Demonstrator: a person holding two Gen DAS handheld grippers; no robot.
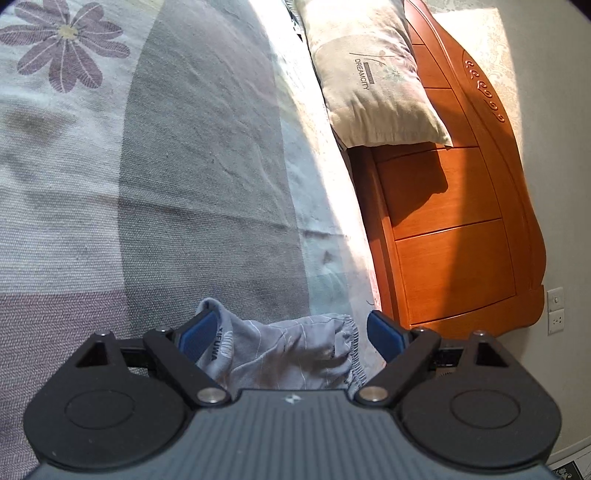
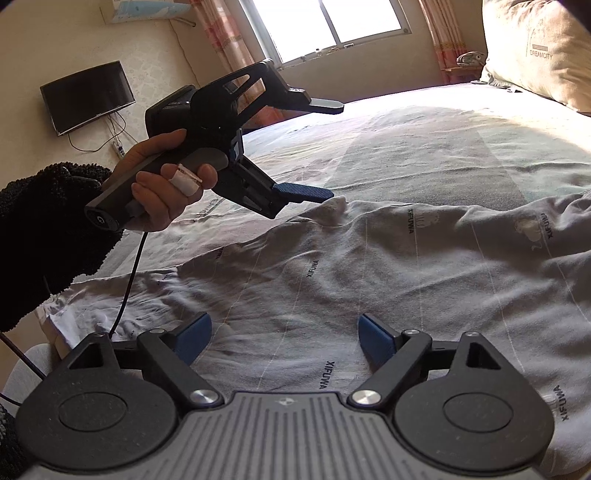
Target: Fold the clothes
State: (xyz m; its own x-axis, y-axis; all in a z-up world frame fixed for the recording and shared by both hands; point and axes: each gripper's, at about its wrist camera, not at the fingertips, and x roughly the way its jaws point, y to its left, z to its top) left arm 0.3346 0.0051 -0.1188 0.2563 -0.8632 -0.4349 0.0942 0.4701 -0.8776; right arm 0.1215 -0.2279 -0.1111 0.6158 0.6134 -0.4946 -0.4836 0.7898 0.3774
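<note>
Grey cotton, printed with thin stripes and a repeated word mark: one garment point(image 2: 369, 280), spread across the lower two thirds of the right wrist view, lying on the bed point(image 2: 424, 147). It is crumpled, not yet flat, so I judge folding has barely begun.

Right gripper point(image 2: 284, 341): bottom centre of its own view, jaws spread wide, blue pads clear of the cloth between them. Nothing gripped. It sits low over the middle of the garment, probably placed there to pick a fresh hold.

Left gripper point(image 2: 332, 151): upper left of the right wrist view, held by a hand point(image 2: 162, 184) with a white wrap on one finger. Jaws gaping, lower finger point(image 2: 303, 192) just above a raised corner of the garment. In its own view point(image 1: 291, 334) an elastic hem of the cloth bunches between the pads; the left pad looks to touch it, but no squeeze. Released, then. Likely lined up to take that edge.

Count:
- garments: 1
- grippers: 2, both unclenched
- hands seen: 1, dark fleecy sleeve point(image 2: 44, 236)
- pillows: 1 point(image 1: 373, 70), upper centre, leaning on the headboard point(image 1: 454, 206)
- televisions: 1 point(image 2: 88, 96), upper left on the wall
- windows: 1 point(image 2: 332, 22), top centre
</note>
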